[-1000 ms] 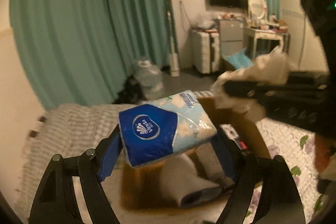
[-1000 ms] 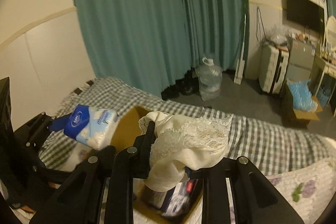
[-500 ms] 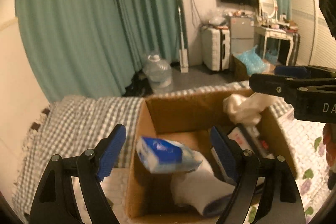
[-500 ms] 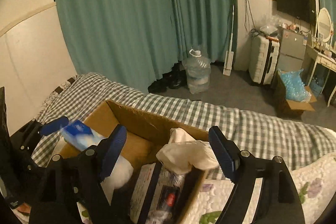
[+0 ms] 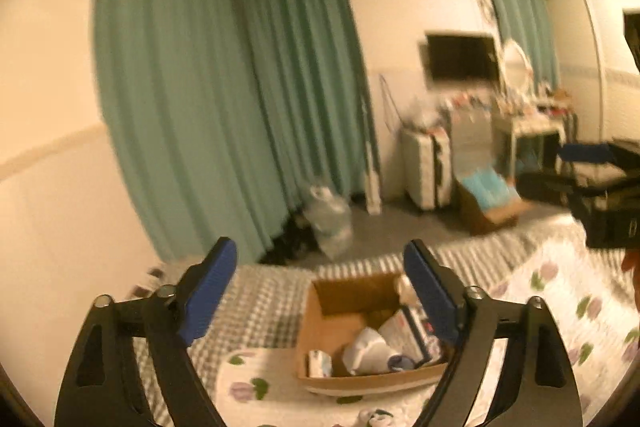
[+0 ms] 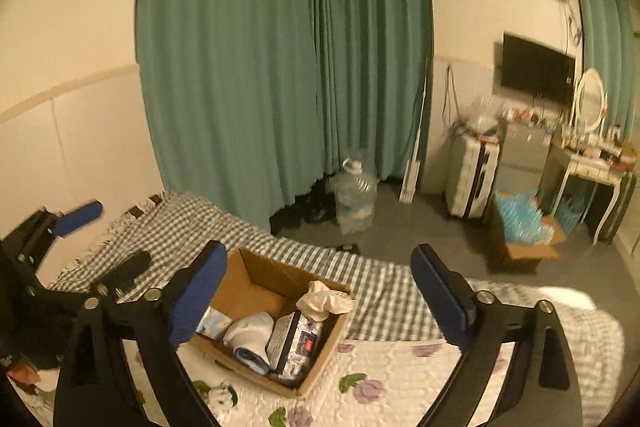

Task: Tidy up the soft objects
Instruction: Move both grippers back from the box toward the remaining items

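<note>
Both tools are empty now and pulled up high. The left gripper (image 5: 326, 301), jaws spread wide, let go of its blue tissue pack (image 6: 211, 323), which lies in the cardboard box (image 6: 256, 277) beside the rolled white sock (image 6: 250, 337). The right gripper (image 6: 320, 303), equally wide, dropped the cream lace cloth (image 6: 324, 301) over the box's far corner. That round looks finished; next they'd need another soft item from the floral quilt (image 6: 400, 379).

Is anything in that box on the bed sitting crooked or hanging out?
Yes. The cream cloth is bunched on the far right corner of the cardboard box, drooping over its rim rather than lying inside. The other items sit jumbled and tilted inside the box.
</note>
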{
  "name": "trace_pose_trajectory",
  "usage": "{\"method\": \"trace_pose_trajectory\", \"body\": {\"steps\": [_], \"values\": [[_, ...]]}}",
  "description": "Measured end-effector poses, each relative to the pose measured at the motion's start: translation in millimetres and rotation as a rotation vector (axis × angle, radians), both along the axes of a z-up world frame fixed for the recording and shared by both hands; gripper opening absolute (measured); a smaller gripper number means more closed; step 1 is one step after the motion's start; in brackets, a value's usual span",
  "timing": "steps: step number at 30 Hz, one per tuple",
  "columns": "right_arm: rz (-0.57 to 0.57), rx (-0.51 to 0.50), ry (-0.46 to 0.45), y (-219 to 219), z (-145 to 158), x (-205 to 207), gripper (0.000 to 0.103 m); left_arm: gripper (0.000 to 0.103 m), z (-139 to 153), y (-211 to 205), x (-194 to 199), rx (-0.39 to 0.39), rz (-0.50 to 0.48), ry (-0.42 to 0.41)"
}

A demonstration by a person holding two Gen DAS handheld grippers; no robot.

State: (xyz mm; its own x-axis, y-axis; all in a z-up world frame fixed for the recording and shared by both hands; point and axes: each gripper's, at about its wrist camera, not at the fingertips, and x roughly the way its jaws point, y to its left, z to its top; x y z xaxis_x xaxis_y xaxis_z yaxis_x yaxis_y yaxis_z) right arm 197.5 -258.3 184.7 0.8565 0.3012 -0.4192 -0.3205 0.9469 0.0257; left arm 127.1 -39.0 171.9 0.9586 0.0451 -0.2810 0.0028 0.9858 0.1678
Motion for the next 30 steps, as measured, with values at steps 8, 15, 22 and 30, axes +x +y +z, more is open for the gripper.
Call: {"method": "trace_pose_trajectory", "body": {"steps": [8,15,22,30], "values": [[0.029,-0.072,-0.062,-21,46,-91,0.098,0.090,42,14,-79,-0.102,0.074,-0.051],[0.096,-0.117,-0.029,-36,10,-126,0.098,0.090,-19,2,-87,-0.086,0.134,0.073],[0.128,-0.206,0.131,-30,-106,-109,0.098,0.090,-125,-17,-72,-0.102,0.184,0.225],[0.214,-0.204,0.343,-17,-233,-76,0.098,0.090,-231,-40,-60,-0.167,0.189,0.441]]}}
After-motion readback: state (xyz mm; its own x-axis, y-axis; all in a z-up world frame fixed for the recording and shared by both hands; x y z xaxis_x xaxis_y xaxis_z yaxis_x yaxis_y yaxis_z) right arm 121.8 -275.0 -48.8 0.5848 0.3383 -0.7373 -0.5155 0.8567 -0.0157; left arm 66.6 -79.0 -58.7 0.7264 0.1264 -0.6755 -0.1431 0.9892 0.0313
